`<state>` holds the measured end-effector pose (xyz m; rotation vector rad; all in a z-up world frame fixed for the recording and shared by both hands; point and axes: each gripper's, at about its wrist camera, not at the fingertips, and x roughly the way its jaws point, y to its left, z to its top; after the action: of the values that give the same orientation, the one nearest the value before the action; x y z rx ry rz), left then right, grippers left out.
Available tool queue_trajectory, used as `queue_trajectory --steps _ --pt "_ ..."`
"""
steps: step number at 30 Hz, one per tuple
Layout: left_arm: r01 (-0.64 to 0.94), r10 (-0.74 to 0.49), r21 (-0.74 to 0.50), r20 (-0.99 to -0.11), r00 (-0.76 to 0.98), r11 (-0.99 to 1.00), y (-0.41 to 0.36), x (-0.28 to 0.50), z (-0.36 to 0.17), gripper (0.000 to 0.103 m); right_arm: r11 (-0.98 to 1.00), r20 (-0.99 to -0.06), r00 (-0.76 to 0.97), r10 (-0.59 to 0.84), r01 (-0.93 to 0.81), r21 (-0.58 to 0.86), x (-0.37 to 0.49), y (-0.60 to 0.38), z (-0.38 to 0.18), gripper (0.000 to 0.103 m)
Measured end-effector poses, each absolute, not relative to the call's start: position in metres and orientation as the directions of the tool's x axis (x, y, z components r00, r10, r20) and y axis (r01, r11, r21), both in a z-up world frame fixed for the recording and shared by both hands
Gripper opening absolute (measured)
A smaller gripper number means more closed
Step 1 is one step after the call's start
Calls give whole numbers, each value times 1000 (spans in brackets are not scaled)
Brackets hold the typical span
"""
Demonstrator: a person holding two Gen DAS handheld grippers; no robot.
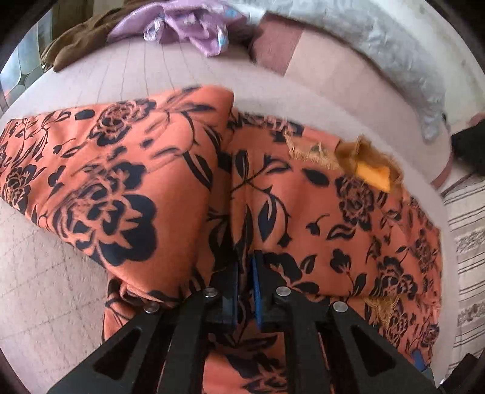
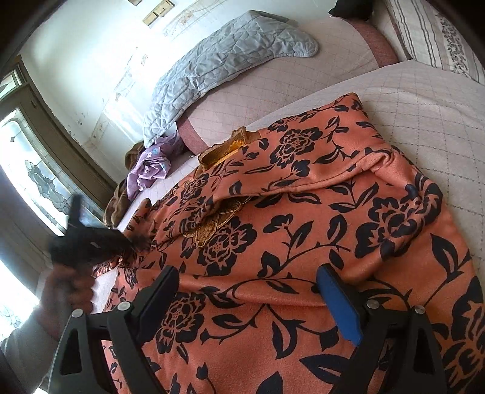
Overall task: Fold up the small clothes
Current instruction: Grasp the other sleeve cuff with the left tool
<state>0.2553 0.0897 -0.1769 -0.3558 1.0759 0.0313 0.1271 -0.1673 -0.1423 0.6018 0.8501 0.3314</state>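
An orange garment with black flower print (image 1: pixel 303 194) lies spread on the bed; it also fills the right wrist view (image 2: pixel 303 242). Its gold lace collar (image 1: pixel 363 160) shows at the right, and in the right wrist view (image 2: pixel 224 150) at the far edge. My left gripper (image 1: pixel 244 266) is shut on a fold of the orange garment, which rises in a ridge from its jaws. In the right wrist view the left gripper (image 2: pixel 91 239) appears blurred at the garment's left edge. My right gripper (image 2: pixel 247 291) is open, its jaws wide apart just above the cloth.
The bed has a pale quilted cover (image 2: pixel 424 115). A purple garment (image 1: pixel 194 27) and a brown one (image 1: pixel 78 42) lie bunched at the far side. A grey quilted blanket (image 2: pixel 224 66) lies along the wall. A striped pillow (image 1: pixel 466 230) sits at the right.
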Motion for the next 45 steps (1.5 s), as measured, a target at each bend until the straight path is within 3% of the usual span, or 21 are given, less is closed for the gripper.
queue_trajectory --steps 4,11,13,15,17,19,21,22,24,25,28,30,32,38,45 --pt "-180 -172 -284 -867 468 942 95 256 -176 10 763 -621 578 530 -5 647 138 -176 -128 94" --pt "-160 -198 -301 -864 462 940 98 258 -176 10 533 -460 603 652 67 844 236 -234 -118 94" --pt "-156 -212 -314 -863 459 937 100 259 -177 10 559 -542 561 625 163 813 268 -248 -144 94" --pt "-148 -223 -321 -860 459 935 102 258 -177 11 587 -659 500 561 321 743 282 -269 -175 79" --pt "-133 -225 -319 -856 466 938 102 255 -176 11 516 -621 551 558 356 779 279 -288 -170 83" --pt "-123 -220 -313 -851 478 942 99 256 -177 11 581 -638 564 525 310 752 279 -283 -149 86" --pt "-117 -221 -312 -848 481 943 98 254 -176 11 567 -574 549 608 206 797 288 -270 -140 87" --pt "-117 -225 -313 -852 473 942 96 258 -176 11 591 -587 533 610 187 784 293 -265 -143 87" --pt "-118 -230 -317 -856 463 941 100 251 -166 18 659 -709 454 540 296 691 301 -265 -171 83" --pt "-110 -237 -325 -846 477 939 104 248 -159 20 621 -686 488 540 319 716 298 -270 -173 83" --pt "-104 -289 -410 -779 556 906 133 224 -134 41 690 -692 541 479 255 677 288 -259 -140 85" --pt "-140 -296 -470 -732 614 872 164 205 -121 65 748 -690 564 454 178 639 273 -238 -120 85" --pt "-217 -256 -518 -692 675 828 205 187 -114 73 807 -687 580 437 84 585 249 -209 -106 85" --pt "-519 -95 -626 -686 722 582 354 160 -140 72 885 -737 537 411 -42 463 191 -141 -120 85" --pt "-612 -57 -659 -699 713 437 434 176 -169 71 931 -771 532 349 -100 352 165 -121 -144 90"
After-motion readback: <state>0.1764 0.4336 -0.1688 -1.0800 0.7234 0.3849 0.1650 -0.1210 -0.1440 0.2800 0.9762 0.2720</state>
